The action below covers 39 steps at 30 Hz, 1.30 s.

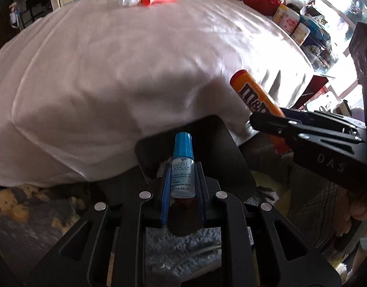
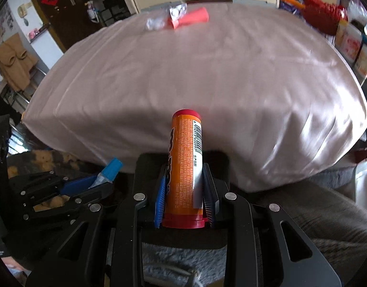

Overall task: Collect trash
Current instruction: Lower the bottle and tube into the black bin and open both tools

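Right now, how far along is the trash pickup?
Partway, by the look of it. In hand: the left tool grips a small blue-capped bottle, and the right tool grips an orange candy tube. Left: a red tube and crumpled clear wrappers lie at the far side of the pink cloth-covered table. No bin is in view.

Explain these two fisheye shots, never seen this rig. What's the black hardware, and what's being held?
No robot arm: a person holds a hand gripper in each hand, with a camera looking along its fingers. In the left wrist view, the left gripper is clamped on a small blue-capped dropper bottle. In the right wrist view, the right gripper is clamped on an orange candy tube. Ahead lies a pink-covered table; at its far edge lie a red tube and crumpled clear wrappers.
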### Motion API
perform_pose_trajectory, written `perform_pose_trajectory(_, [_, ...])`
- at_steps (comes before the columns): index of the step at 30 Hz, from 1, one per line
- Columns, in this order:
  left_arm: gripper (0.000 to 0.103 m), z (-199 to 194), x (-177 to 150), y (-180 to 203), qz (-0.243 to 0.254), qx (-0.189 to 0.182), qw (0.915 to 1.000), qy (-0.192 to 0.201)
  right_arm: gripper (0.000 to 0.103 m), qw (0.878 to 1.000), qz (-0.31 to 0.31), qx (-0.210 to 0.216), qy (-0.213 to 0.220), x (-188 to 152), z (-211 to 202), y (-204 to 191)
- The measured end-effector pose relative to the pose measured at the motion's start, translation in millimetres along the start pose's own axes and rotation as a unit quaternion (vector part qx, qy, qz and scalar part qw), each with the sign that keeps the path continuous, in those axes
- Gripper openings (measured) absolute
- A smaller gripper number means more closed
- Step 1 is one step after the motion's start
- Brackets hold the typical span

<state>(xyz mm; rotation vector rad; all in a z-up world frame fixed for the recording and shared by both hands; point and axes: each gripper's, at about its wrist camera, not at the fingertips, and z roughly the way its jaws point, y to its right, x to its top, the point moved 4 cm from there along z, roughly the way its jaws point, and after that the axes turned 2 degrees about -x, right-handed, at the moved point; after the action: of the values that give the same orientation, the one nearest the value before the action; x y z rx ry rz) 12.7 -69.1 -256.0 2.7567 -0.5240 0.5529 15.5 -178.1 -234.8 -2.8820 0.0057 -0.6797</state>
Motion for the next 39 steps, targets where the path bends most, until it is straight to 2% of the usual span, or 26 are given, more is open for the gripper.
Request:
perform_pose_trajectory(9, [0.018, 34, -24, -3, -0.024, -0.004, 0.9987, -0.046, 0.029, 0.998, 0.016, -0.002, -0.059, -26, 37, 3])
perform_pose_trajectory(20, [0.02, 43, -22, -5, -0.026, -0.017, 0.998, -0.055, 0.031, 0.997, 0.032, -0.005, -0.076, -22, 48, 11])
perform_pose_trajectory(25, [0.033, 40, -17, -8, -0.027, -0.012, 0.9983, -0.051, 0.032, 0.997, 0.04, -0.011, -0.068, -14, 45, 16])
perform_pose_trajectory(30, [0.042, 28, -9, -13, -0.027, -0.001, 0.999, -0.037, 0.041, 0.998, 0.045, -0.017, -0.048, -1, 33, 22])
perform_pose_trajectory(34, [0.043, 13, 6, -19, -0.028, 0.002, 0.9994, -0.019, 0.046, 0.998, 0.048, -0.019, -0.023, 17, 17, 28])
perform_pose_trajectory(39, [0.043, -10, 33, -26, -0.02, 0.02, 0.9996, 0.007, 0.047, 0.999, 0.043, -0.03, 0.011, 50, -2, 35])
